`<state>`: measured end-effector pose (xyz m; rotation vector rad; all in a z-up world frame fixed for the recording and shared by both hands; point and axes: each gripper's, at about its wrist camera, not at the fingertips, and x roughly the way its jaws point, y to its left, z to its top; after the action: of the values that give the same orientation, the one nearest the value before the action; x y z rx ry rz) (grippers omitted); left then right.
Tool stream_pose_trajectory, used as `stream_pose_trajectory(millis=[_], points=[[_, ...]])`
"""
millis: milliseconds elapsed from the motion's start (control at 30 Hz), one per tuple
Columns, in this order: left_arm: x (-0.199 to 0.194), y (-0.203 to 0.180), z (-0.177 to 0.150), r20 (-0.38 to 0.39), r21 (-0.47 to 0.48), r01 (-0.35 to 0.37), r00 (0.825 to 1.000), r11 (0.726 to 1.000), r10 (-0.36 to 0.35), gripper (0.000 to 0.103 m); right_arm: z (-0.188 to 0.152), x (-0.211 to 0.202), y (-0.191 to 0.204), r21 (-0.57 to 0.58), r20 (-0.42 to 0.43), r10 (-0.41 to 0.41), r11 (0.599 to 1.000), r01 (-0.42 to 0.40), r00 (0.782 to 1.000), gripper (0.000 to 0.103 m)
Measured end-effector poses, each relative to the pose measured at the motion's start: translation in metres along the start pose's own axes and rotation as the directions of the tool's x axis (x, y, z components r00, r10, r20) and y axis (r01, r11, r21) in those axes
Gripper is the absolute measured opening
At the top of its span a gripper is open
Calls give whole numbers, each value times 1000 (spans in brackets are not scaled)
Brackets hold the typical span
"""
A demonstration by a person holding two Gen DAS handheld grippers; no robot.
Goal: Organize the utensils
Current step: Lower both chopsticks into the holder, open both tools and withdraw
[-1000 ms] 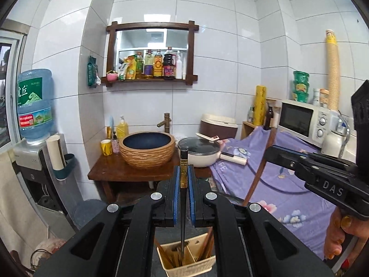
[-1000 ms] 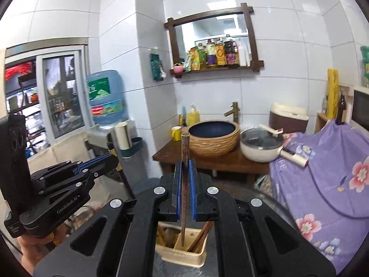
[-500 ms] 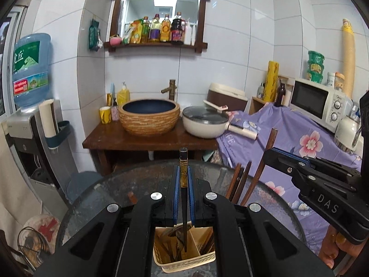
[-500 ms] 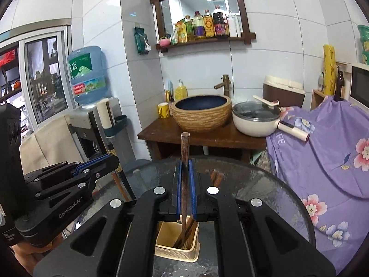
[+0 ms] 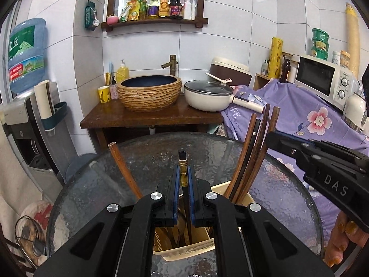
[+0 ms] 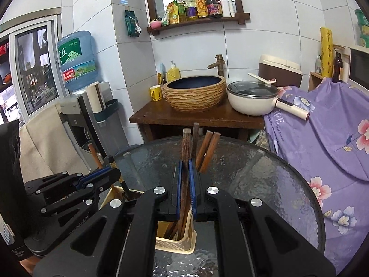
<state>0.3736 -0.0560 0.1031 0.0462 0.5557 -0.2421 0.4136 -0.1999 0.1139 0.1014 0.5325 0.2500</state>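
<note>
Standing over the round frosted-glass counter (image 5: 150, 161), both grippers pinch chopsticks. The left gripper (image 5: 183, 180) has its jaws closed on a black gold-banded chopstick (image 5: 183, 173); the right gripper (image 6: 185, 180) has its jaws clamped on a dark brown wooden chopstick (image 6: 186, 147). Both tips dip into the beige plastic utensil holder (image 5: 184, 250); more chopsticks lean at two o'clock.

Black left hand-held gripper (image 5: 183, 177) with blue pads, silver screws; the right one (image 6: 184, 173) looks alike.

Textured glass table (image 5: 150, 161); wooden chopsticks (image 5: 251, 157); matt plastic holder (image 6: 184, 245).
</note>
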Motion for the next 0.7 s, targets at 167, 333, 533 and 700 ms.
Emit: stream_pose_trajectory(millis=[167, 333, 533, 700], points=[[-14, -2, 0, 25, 2, 8, 1000, 1000, -8, 19, -1, -6, -4, 26, 11, 9, 1000, -10, 1000, 10], [-62, -4, -8, 153, 19, -16, 988, 1000, 13, 83, -8, -45, -6, 17, 100, 4, 1000, -6, 995, 68], [-116, 3, -57, 235, 16, -40, 971, 999, 35, 96, -55, -109, -2, -46, 215, -13, 999, 24, 977, 93], [-165, -2, -114, 332, 4, -112, 938, 994, 104, 96, -118, -152, 0, -33, 293, -9, 999, 19, 956, 97]])
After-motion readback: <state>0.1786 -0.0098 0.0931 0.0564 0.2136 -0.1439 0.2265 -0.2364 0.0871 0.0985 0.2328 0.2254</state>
